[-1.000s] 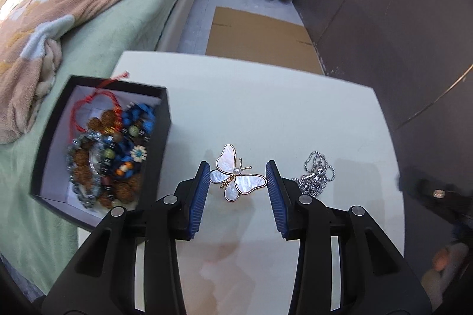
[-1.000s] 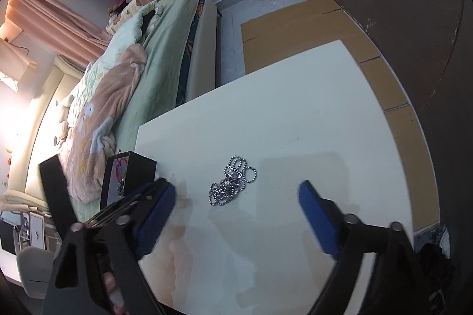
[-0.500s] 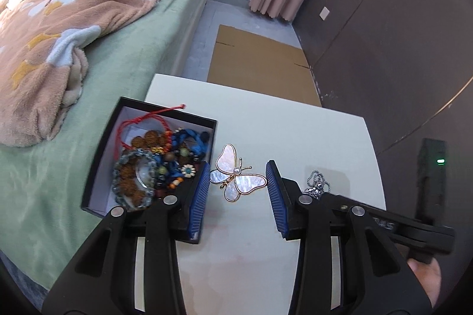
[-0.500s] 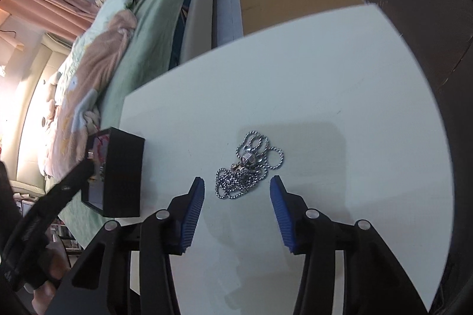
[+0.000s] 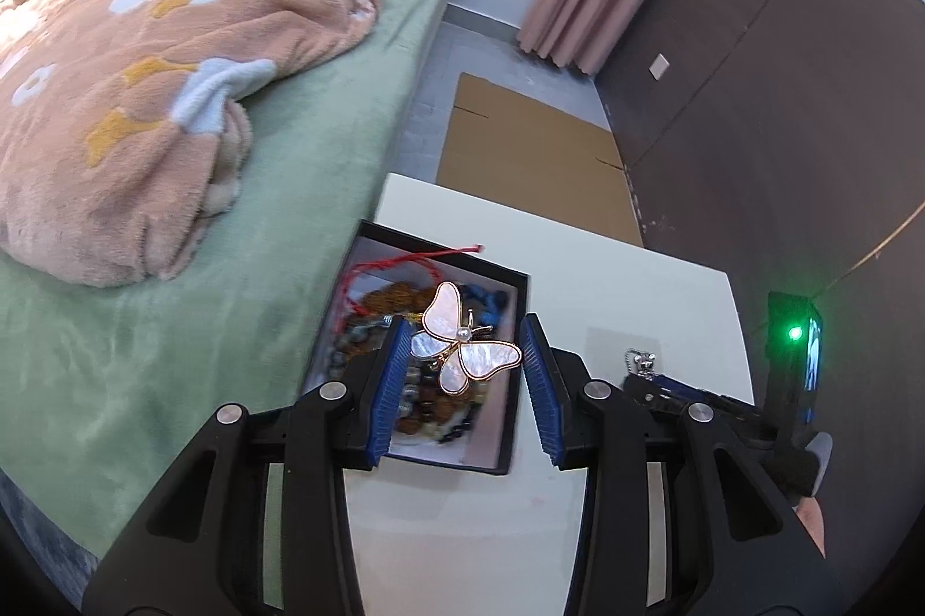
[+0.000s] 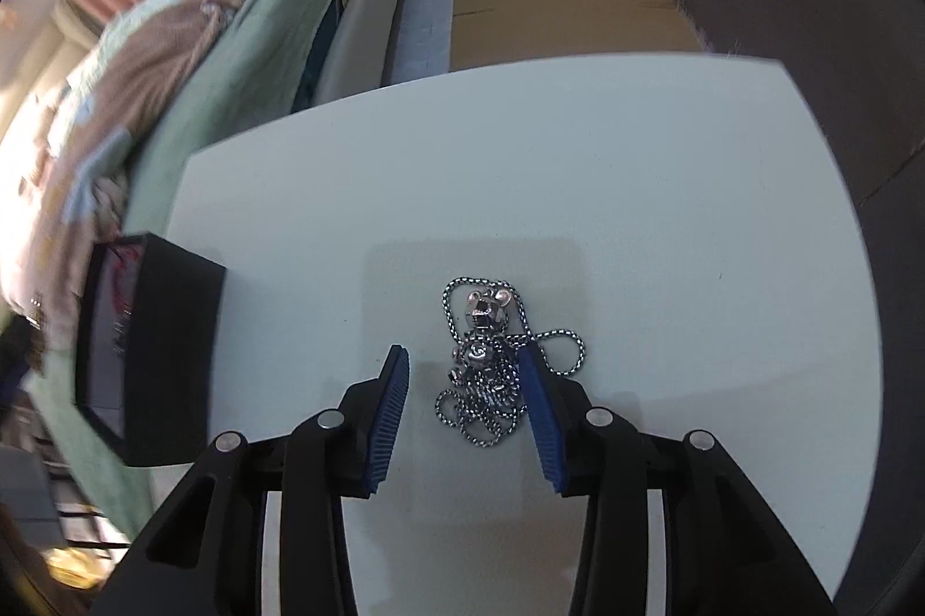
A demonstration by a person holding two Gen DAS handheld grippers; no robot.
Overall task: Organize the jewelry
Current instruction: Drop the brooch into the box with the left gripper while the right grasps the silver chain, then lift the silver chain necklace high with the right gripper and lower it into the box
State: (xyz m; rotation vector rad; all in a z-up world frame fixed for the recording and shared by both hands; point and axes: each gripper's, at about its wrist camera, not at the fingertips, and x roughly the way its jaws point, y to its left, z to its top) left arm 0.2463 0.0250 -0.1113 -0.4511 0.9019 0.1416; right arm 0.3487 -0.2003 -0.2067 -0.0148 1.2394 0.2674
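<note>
Two grippers are at work over a white table [image 6: 578, 188] beside a bed with a green cover [image 5: 324, 188]. On the left wrist view, the left gripper [image 5: 464, 360] has its blue pads closed on a butterfly brooch [image 5: 462, 347], mother-of-pearl wings edged in gold with a small pearl at the centre; the brooch is held above the open black box [image 5: 516, 384], which sits at the table's left edge next to the bed. Inside the box lie beaded bracelets [image 5: 416, 384] in brown, blue and dark tones (partly hidden behind the pads and the brooch) and a red cord [image 5: 399, 263] looping over its far wall. On the right wrist view, the right gripper [image 6: 464, 387] has its pads apart, and the silver ball-chain necklace [image 6: 491, 361] with its small bear-shaped pendant lies on the table in a loose heap between them; the right pad overlaps the chain's edge, though whether it touches cannot be told. The black box [image 6: 167, 356] shows at the left of that view, well apart from the necklace. A flat sheet of cardboard [image 6: 561, 14] lies on the floor beyond the table.
</note>
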